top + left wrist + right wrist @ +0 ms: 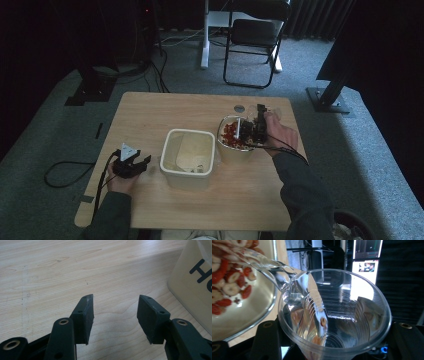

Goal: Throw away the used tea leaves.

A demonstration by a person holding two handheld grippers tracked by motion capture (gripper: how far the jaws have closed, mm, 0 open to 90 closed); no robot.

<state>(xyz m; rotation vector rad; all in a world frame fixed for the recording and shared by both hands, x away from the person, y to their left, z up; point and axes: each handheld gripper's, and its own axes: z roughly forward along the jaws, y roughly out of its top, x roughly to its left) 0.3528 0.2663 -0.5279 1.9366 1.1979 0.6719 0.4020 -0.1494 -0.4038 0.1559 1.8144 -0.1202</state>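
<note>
Right claw clenched on tilted clear cup over bowl; left claw released.

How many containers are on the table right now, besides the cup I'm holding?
2. The cream square tub stands mid-table, nothing visible in it but its pale bottom; the round bowl of red and white pieces stands to its right, under the right gripper holding the clear cup.

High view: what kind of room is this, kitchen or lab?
Probably a lab or recording room, not a kitchen: a small wooden table stands on grey carpet, dark curtains hang around it, and a folding chair and cables sit on the floor. The right gripper view catches lit monitors behind.
</note>
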